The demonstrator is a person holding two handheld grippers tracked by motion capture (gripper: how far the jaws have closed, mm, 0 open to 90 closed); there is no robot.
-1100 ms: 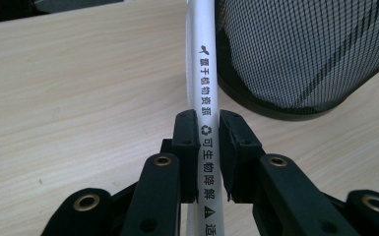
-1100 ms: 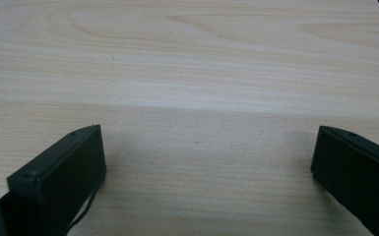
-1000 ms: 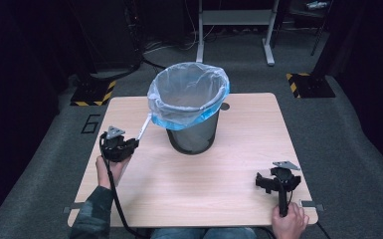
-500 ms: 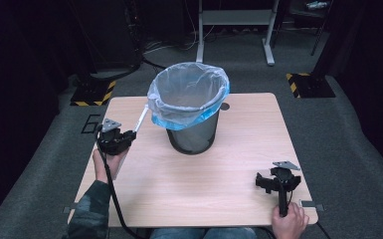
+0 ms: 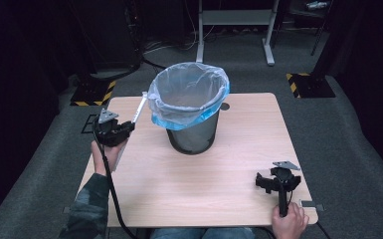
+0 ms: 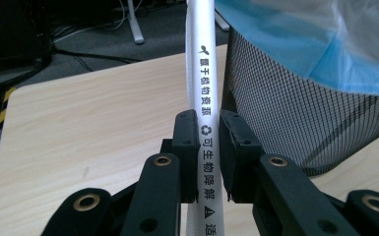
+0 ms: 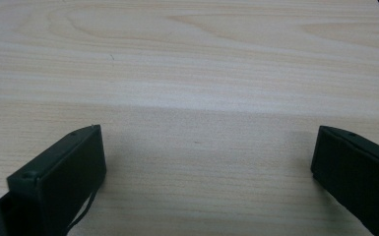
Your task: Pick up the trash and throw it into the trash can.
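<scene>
Lifted a little higher toward the upper left of the high view than a second ago, the white wrapped straw stays pinched in the closed left tongs, slanting up beside the bin's mesh wall, its top end just short of the blue-edged liner and apart from it. At lower right, the right tongs have not moved and stand wide open and empty over bare desk, near its right and front edges, leaving wide open wood between them and the bin.
</scene>
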